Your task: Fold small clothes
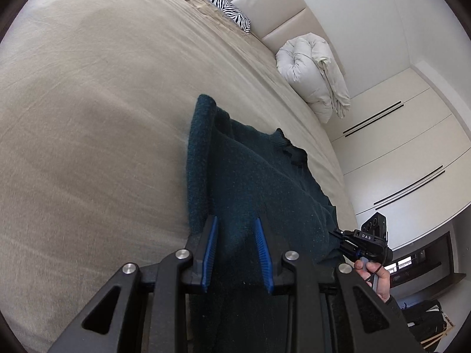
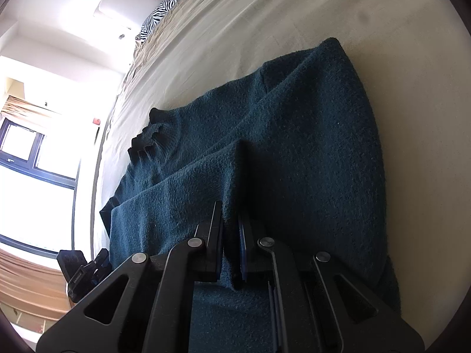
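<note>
In the left wrist view we see the left gripper [image 1: 237,253] part-open, sweater [image 1: 259,182] between its fingers [image 1: 209,254], grip uncertain, and a rolled duvet [image 1: 315,73]. The right wrist view alone shows the right gripper [image 2: 231,250] clamped on a sweater fold lying on the bed [image 2: 265,14].

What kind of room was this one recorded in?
Most likely a bedroom: a wide bed under a beige sheet, a padded headboard with a zebra pillow against it, a rolled duvet, and fitted wardrobes along the wall.
</note>
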A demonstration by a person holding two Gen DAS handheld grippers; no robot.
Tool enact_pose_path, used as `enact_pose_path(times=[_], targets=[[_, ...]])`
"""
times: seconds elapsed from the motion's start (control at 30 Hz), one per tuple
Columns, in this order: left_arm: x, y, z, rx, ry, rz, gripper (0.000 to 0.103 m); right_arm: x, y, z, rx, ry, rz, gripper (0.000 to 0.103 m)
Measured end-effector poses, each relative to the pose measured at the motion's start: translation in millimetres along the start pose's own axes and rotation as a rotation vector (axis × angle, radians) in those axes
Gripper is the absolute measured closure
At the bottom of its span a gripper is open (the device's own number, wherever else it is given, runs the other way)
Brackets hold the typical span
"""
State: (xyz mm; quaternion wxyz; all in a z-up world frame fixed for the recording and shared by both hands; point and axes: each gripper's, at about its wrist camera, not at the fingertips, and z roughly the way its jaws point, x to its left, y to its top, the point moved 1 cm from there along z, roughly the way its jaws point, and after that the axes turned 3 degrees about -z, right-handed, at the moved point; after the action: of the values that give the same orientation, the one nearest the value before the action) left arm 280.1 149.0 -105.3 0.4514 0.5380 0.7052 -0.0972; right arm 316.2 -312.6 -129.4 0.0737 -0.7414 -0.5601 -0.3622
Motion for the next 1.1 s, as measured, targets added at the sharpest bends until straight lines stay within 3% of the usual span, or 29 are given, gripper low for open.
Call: enact_pose_path(times=[0.17, 0.67, 0.8, 0.93, 1.1], targets=[[-1, 6, -7, -0.018, -0.015, -0.012, 0.065, 8, 1, -2, 0.012, -0.029, -0.033, 0.096], [-1, 23, -14, -0.066, -0.05, -0.028, 0.065, 12, 6, -7, -0.002, -0.077, -0.07, 0.096], [-3, 39, -2, -0.069, -0.056, -0.026, 0.065, 9, 7, -9, 0.0, -0.079, -0.066, 0.096], [15, 57, 18, -0.049, -0.042, -0.086, 0.065, 4, 7, -9, -0.002, -0.078, -0.063, 0.096], [25, 55, 27, -0.041, -0.017, -0.077, 0.074, 1, 8, -9, -0.009, -0.082, -0.053, 0.098]])
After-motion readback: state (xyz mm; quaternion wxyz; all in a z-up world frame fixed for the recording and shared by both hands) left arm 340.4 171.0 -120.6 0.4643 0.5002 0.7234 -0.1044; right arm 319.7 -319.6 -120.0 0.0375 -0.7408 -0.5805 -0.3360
